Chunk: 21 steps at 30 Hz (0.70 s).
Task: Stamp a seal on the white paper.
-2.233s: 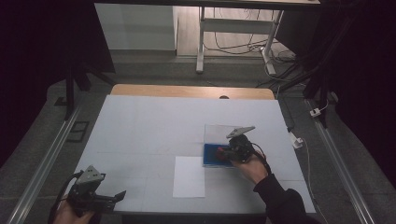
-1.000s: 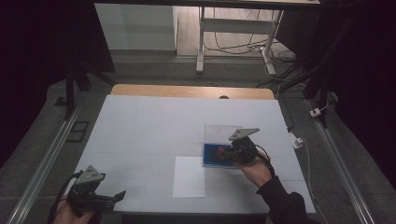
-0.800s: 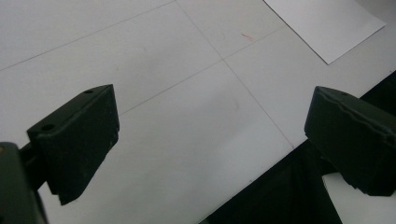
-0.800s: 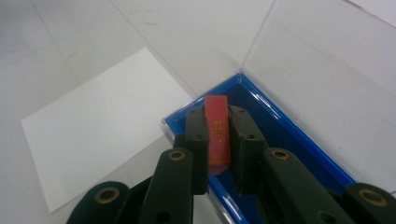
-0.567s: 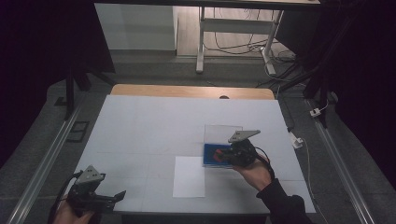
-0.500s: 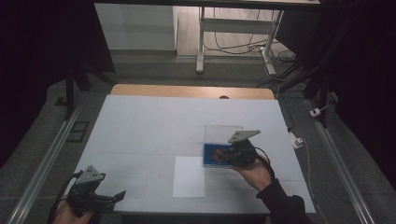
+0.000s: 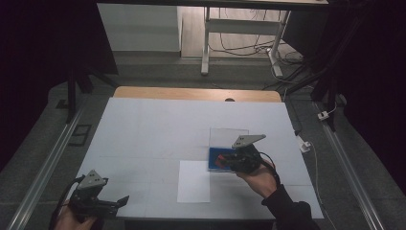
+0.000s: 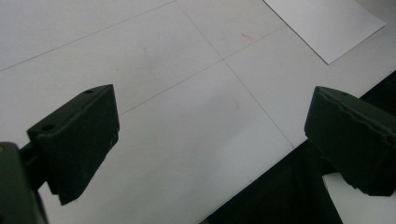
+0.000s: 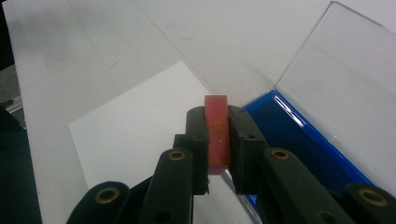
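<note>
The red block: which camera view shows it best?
The right gripper view shows the red block best: it is close and sharp, clamped upright between the right tongs, with yellowish marks on its side. In the high view it is a small red spot at the blue case.

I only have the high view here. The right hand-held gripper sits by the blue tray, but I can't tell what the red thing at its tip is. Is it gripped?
Observer: Yes. In the right gripper view, the right hand-held gripper is shut on a flat red block, standing on edge between the pads.
Operator: Is the block over the tray or the paper?
Observer: That view shows it at the blue tray's near corner, beside the white paper sheet.
Operator: And the tray's lid?
Observer: The clear lid is folded open on the far side of the tray.
Operator: The left one?
Observer: The left hand-held gripper is open over the table edge, nothing between its jaws.
</note>
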Each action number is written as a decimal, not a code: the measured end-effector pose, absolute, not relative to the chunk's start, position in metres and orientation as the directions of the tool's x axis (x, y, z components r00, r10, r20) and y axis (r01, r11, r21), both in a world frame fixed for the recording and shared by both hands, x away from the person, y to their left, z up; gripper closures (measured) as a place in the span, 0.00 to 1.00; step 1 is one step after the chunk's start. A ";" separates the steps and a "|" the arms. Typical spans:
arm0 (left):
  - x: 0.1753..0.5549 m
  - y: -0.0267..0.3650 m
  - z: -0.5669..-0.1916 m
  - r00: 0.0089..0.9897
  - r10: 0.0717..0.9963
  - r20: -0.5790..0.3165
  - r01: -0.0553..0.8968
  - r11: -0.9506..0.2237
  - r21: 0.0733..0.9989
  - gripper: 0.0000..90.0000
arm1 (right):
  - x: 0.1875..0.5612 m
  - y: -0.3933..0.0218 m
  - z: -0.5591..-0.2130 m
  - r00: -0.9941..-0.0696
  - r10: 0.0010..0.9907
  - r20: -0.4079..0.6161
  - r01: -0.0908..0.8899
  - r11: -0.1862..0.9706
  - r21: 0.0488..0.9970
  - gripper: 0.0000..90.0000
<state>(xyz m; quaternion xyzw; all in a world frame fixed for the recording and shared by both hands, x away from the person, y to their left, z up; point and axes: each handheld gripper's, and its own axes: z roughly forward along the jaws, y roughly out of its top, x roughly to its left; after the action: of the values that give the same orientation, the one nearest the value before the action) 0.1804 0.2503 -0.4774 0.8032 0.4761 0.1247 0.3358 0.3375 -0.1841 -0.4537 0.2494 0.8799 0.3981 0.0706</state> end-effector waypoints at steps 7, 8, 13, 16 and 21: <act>0.180 0.250 -0.477 0.516 0.848 -0.119 0.682 -0.322 0.657 0.04 | 0.334 -0.175 -0.455 -0.880 0.470 0.066 0.362 0.575 0.734 0.88; 0.180 0.250 -0.477 0.517 0.848 -0.118 0.681 -0.323 0.657 0.04 | 0.333 -0.173 -0.455 -0.882 0.467 0.067 0.360 0.573 0.736 0.88; 0.180 0.250 -0.477 0.516 0.848 -0.120 0.682 -0.322 0.656 0.04 | 0.331 -0.164 -0.457 -0.886 0.456 0.079 0.363 0.578 0.730 0.88; 0.181 0.250 -0.478 0.516 0.848 -0.124 0.683 -0.320 0.656 0.04 | 0.330 -0.157 -0.460 -0.893 0.444 0.081 0.359 0.589 0.724 0.88; 0.180 0.250 -0.477 0.516 0.848 -0.123 0.682 -0.320 0.657 0.04 | 0.328 -0.149 -0.464 -0.901 0.427 0.083 0.352 0.603 0.716 0.88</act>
<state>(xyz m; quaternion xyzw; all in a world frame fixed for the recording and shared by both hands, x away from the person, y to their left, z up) 0.1804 0.2499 -0.4775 0.8032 0.4762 0.1229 0.3361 0.3279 -0.1488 -0.4641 0.2177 0.8941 0.3885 0.0480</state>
